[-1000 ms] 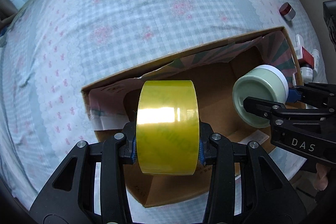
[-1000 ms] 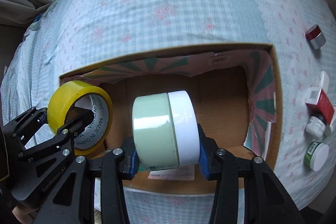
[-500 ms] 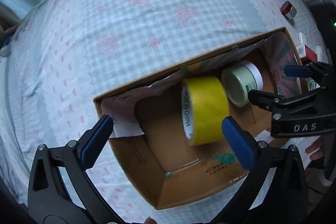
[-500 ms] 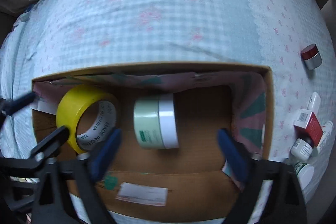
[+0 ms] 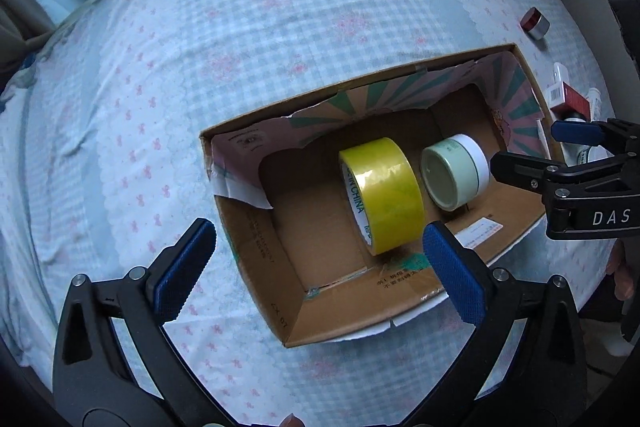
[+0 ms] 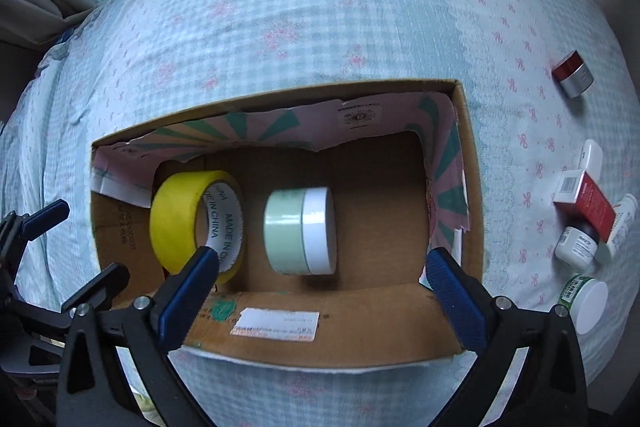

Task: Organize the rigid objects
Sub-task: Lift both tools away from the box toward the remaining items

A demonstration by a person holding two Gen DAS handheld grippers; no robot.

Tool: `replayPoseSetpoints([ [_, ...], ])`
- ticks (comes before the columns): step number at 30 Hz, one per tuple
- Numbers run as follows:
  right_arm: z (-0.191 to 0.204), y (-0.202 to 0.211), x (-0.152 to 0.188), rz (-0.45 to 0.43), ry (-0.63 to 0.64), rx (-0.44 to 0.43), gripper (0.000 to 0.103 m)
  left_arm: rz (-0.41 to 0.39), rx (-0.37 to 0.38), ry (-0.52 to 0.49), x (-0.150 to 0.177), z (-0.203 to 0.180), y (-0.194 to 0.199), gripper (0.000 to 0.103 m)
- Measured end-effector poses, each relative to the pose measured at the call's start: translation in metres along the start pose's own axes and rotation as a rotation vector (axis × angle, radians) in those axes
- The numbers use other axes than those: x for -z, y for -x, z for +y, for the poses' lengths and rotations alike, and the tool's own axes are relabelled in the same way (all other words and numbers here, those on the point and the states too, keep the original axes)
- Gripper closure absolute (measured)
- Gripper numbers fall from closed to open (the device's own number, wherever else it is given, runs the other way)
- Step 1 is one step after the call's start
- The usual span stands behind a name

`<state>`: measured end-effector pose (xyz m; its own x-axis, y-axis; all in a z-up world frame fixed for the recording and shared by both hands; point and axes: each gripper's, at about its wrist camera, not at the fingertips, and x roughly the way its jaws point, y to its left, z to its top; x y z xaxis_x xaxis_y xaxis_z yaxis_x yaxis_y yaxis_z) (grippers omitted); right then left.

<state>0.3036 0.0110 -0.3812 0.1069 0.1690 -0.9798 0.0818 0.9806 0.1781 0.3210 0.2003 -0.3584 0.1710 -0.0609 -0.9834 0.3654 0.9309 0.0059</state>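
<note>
An open cardboard box (image 5: 340,311) (image 6: 360,331) lies on the bed. Inside it a yellow tape roll (image 5: 384,187) (image 6: 176,219) stands on its edge, at the left in the right wrist view. Beside it lies a pale green jar with a white lid (image 5: 452,175) (image 6: 296,231), on its side. My left gripper (image 5: 316,231) (image 6: 90,239) hovers above the box's left part, open and holding nothing. Above the jar, my right gripper (image 6: 322,255) (image 5: 526,147) is open too, with nothing between its blue pads.
The box rests on a blue chequered sheet with pink bows (image 6: 280,7). To the right of the box lie a red-capped little jar (image 6: 572,73), a red and white carton (image 6: 586,201), a white bottle (image 6: 576,245) and a green-labelled jar (image 6: 584,303).
Both grippers opened: the left let go of the yellow tape roll, the right of the green jar. Both things now rest in the box, and both grippers have risen.
</note>
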Motion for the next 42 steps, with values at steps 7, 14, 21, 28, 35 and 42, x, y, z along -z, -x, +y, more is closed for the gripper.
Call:
replayPoseSetpoints([
  [7,0.018,0.045,0.018,-0.049,0.024,0.008,0.000,-0.067,-0.020,0.045,0.027,0.005,0.057,0.000],
  [14,0.034,0.107,0.054,-0.144,0.024,0.006,0.000,-0.168,-0.031,0.118,0.064,0.002,0.122,0.000],
  [21,0.016,0.152,0.096,-0.186,-0.064,-0.003,0.000,-0.260,-0.007,0.124,0.094,-0.023,0.169,0.000],
  [28,-0.034,0.191,0.141,-0.238,-0.096,0.071,0.000,-0.288,0.029,0.060,0.096,-0.090,0.184,0.000],
  [35,-0.110,0.223,0.163,-0.262,-0.058,0.145,0.000,-0.296,0.041,0.055,0.079,-0.175,0.186,0.000],
  [42,-0.216,0.241,0.147,-0.264,-0.109,0.064,0.000,-0.274,0.082,0.089,0.041,-0.271,0.165,0.000],
])
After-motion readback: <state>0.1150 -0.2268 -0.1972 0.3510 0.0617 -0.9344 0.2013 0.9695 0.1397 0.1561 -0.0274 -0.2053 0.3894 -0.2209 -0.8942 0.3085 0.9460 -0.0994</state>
